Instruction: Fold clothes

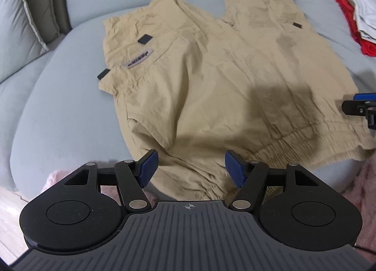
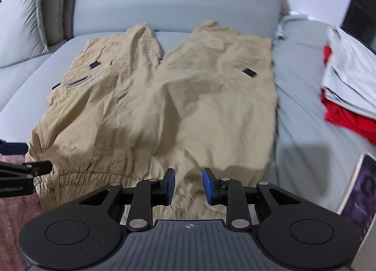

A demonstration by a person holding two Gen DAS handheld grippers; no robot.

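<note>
Nearest the cameras, the left gripper (image 1: 190, 167) is hovering over the elastic waistband end of the khaki trousers (image 1: 211, 87), its blue-padded jaws spread wide and gripping nothing. The right gripper (image 2: 188, 185) is hanging over the same waistband edge further along, its jaws also parted, more narrowly, with only cloth showing in the gap beneath them. A pink fuzzy rug (image 2: 16, 200) is showing below the sofa's front edge.

The trousers are lying spread flat on the grey sofa (image 2: 305, 116), waistband toward the grippers and both legs stretching away toward the backrest (image 2: 178, 5). A grey label patch (image 1: 138, 57) and small black tabs (image 1: 144, 40) are sitting on the left leg. The fabric is wrinkled, and the pictures are slightly blurred.

To the right, well apart from the trousers, a red garment (image 2: 347, 116) is lying under a pale folded cloth (image 2: 347, 78). At the far left, cushions (image 2: 21, 19) are leaning against the backrest.
</note>
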